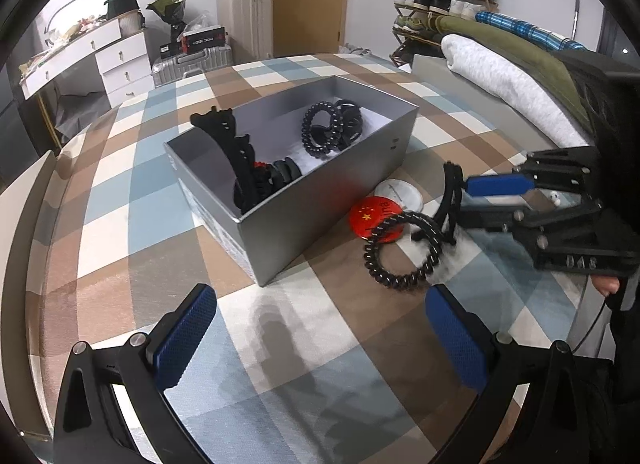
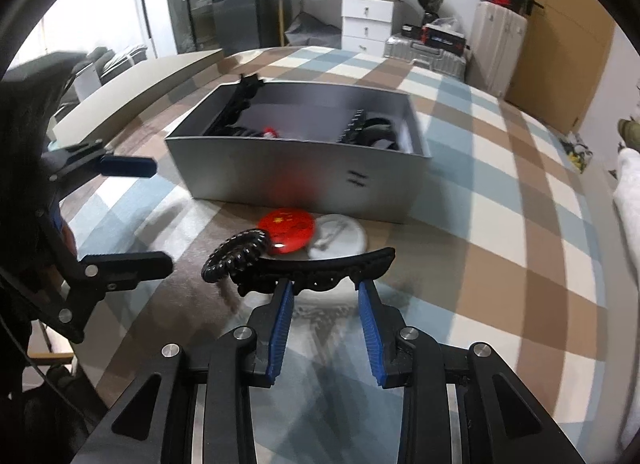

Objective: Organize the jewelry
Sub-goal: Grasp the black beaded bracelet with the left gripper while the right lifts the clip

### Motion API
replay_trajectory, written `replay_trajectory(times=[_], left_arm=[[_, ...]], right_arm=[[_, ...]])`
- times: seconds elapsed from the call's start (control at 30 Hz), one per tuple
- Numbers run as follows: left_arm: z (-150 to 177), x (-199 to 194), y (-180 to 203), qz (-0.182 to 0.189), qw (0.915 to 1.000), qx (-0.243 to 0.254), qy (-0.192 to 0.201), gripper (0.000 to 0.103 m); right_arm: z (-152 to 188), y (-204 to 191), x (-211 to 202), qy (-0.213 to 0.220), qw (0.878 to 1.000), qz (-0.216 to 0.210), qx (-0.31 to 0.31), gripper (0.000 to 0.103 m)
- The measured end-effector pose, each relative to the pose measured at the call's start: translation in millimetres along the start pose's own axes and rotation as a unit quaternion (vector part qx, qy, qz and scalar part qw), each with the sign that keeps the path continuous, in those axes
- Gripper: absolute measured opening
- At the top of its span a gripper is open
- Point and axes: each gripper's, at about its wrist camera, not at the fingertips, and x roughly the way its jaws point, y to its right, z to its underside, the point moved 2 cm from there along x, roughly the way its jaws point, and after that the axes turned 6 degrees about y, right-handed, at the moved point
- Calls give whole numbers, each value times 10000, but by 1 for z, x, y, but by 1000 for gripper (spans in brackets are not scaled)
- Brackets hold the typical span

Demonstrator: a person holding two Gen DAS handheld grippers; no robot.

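Open checked cloth surface (image 1: 288,328) lies free before the grey cardboard box (image 1: 320,200); red round badge (image 2: 286,229) and white disc (image 2: 340,236) crowd its wall, seemingly touching.

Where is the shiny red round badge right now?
The red badge lies on the checked cloth outside the grey box, touching a white badge, with the black coil hair tie partly over it.

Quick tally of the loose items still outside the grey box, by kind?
Spiral hair ties: 1, black, lying on the cloth.
Hair clips: 1, black, between the fingers of the right hand-held gripper.
Round badges: 2, one red, one white, both beside the grey box.
Total: 4
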Motion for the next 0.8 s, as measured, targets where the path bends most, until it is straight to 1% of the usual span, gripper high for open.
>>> replay_trajectory(times=[0.23,0.4,0.47,0.53,0.57,0.63,0.67,0.7,0.73,0.77,0.8], left_arm=[[1,2,6,162,9999,-22,-29,102],[-1,7,11,258,9995,-188,-22,102],[-2,9,13,272,9993,-269,9,98],[-5,13,16,296,9989,-364,15,83],[-7,15,17,294,9987,-419,25,80],[-10,21,20,253,9985,-483,0,64],[-12,25,21,230,9986,-480,-56,60],[-14,28,23,193,9988,-437,-113,51],[-15,31,25,141,9990,-384,-157,44],[-15,34,26,100,9992,-326,-214,42],[-15,35,27,71,9993,-284,-242,35]], right_arm=[[1,24,-7,64,9993,223,297,32],[0,32,-10,139,9987,207,448,32],[0,32,-10,169,9986,168,482,32],[0,32,-12,196,9985,128,499,32],[0,33,-13,217,9983,100,522,32],[0,34,-15,273,9980,41,574,32],[-1,35,-16,298,9978,3,597,32],[-1,36,-16,307,9977,-25,604,32],[-1,36,-17,320,9976,-53,614,32],[-1,36,-18,331,9975,-68,622,32],[-1,38,-19,349,9973,-80,642,32]])
